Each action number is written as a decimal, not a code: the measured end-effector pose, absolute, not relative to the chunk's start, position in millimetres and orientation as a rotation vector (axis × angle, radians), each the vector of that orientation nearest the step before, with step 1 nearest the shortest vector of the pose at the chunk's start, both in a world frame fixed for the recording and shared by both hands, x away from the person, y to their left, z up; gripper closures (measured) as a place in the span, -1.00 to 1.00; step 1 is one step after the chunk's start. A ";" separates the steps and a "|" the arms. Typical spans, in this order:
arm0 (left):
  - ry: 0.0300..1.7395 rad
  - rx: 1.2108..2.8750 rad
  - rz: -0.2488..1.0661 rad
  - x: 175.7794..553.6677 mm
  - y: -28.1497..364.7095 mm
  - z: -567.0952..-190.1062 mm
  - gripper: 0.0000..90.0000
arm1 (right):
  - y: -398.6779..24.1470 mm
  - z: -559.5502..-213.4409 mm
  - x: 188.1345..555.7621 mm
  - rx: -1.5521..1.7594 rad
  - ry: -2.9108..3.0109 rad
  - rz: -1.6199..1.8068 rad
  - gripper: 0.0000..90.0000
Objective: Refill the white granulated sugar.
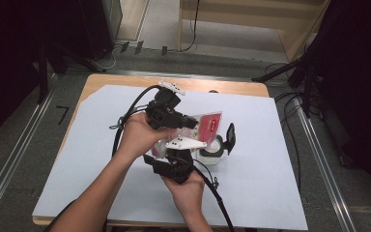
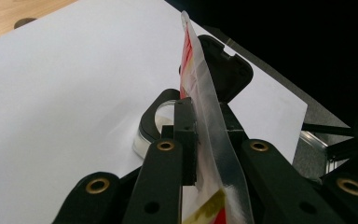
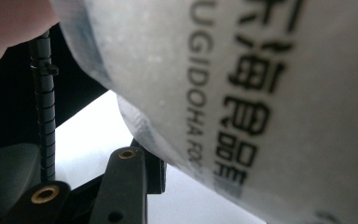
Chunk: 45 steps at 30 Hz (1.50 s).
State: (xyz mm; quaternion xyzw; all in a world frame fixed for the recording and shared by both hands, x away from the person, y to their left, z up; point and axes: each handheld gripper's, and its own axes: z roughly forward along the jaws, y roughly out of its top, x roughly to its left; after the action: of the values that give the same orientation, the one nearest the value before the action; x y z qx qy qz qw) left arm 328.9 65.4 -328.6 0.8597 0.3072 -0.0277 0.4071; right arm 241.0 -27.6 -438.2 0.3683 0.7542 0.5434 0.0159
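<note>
Over the white-covered surface (image 1: 77,159) we are pinching a red-and-clear plastic pouch (image 1: 207,124) in the closed left claw (image 2: 204,140); the right claw (image 1: 176,157) looks clamped on it too, so we should be keeping the mouth above the clear black-lidded jar (image 1: 217,147).

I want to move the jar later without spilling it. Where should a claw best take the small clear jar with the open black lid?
Probably by the round clear body of the small clear jar, coming from above its right side with one jaw on each wall. The hinged black lid stands up there, and the red and clear plastic pouch hangs over the mouth, so both should be avoided.
</note>
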 end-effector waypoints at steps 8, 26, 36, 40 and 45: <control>0.768 2.173 -0.074 328.4 65.3 -328.3 0.87 | -27.7 -438.4 241.0 1.140 2.346 1.690 0.40; 0.770 2.156 -0.085 331.1 65.1 -329.3 0.86 | -29.7 -437.4 241.6 1.117 2.354 1.642 0.40; 0.773 2.154 -0.086 330.9 64.1 -329.2 0.86 | -29.7 -437.4 241.7 1.127 2.346 1.652 0.40; 0.772 2.145 -0.087 330.9 63.0 -329.3 0.86 | -30.1 -437.5 242.0 1.128 2.345 1.654 0.37; 0.770 2.145 -0.088 330.7 62.8 -329.3 0.86 | -30.5 -437.5 242.2 1.127 2.343 1.655 0.37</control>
State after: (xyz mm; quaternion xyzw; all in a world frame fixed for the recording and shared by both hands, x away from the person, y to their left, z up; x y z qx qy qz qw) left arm 330.7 62.8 -329.3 0.8548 0.3070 -0.0350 0.4170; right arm 242.2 -30.5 -437.5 0.3654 0.7599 0.5368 0.0299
